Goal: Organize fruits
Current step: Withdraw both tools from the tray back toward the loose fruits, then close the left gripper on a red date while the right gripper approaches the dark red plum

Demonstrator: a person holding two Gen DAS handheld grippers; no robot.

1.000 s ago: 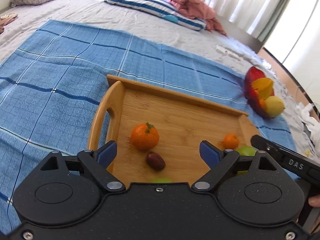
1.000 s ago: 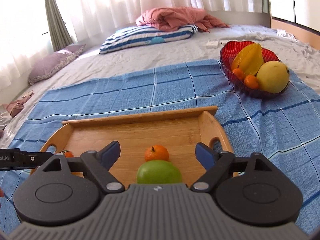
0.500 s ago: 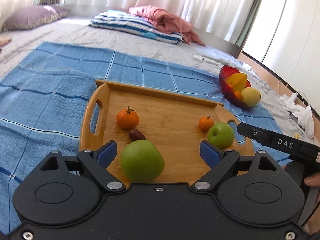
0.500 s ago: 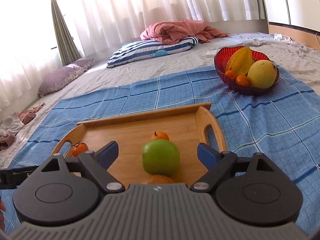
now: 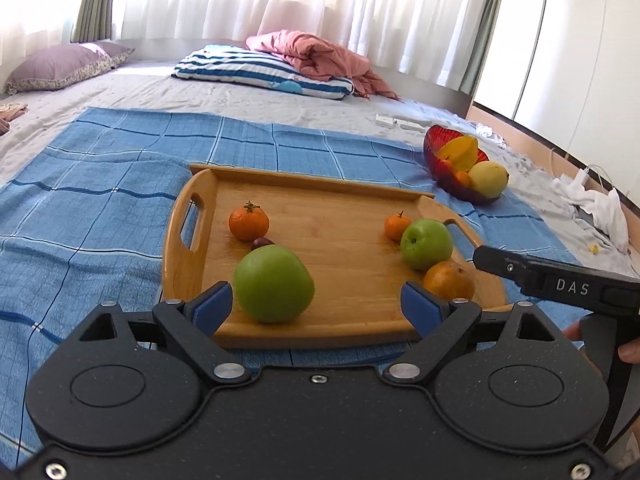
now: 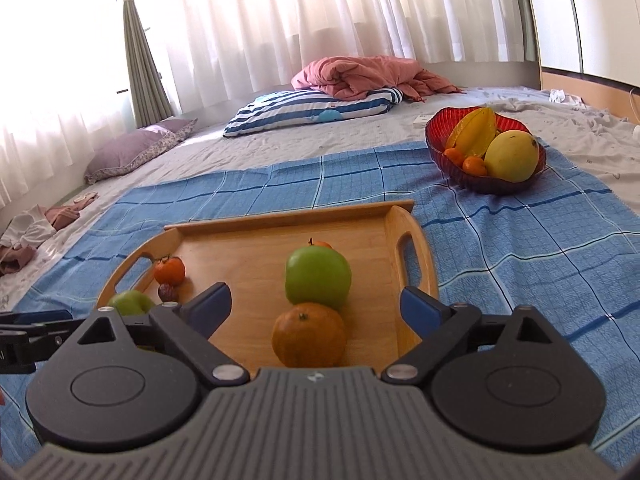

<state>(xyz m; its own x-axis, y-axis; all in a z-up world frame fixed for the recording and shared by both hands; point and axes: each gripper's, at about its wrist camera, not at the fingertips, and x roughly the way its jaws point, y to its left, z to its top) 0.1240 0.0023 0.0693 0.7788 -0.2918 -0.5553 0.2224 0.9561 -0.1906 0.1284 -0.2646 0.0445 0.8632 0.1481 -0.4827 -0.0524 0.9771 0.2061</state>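
left gripper jaws apart, empty, green apple between them at wooden tray near edge | right gripper jaws opening, empty, orange and second apple near tray's right end | red bowl beyond far right corner holds some fruit | sorting looks partly done; six tray fruits left

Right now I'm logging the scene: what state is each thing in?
left gripper: open, empty
right gripper: jaws opening, nothing gripped
near green apple: on tray, free
far green apple: upright, touching orange
wooden tray: flat on blue cloth
red bowl: holding fruit
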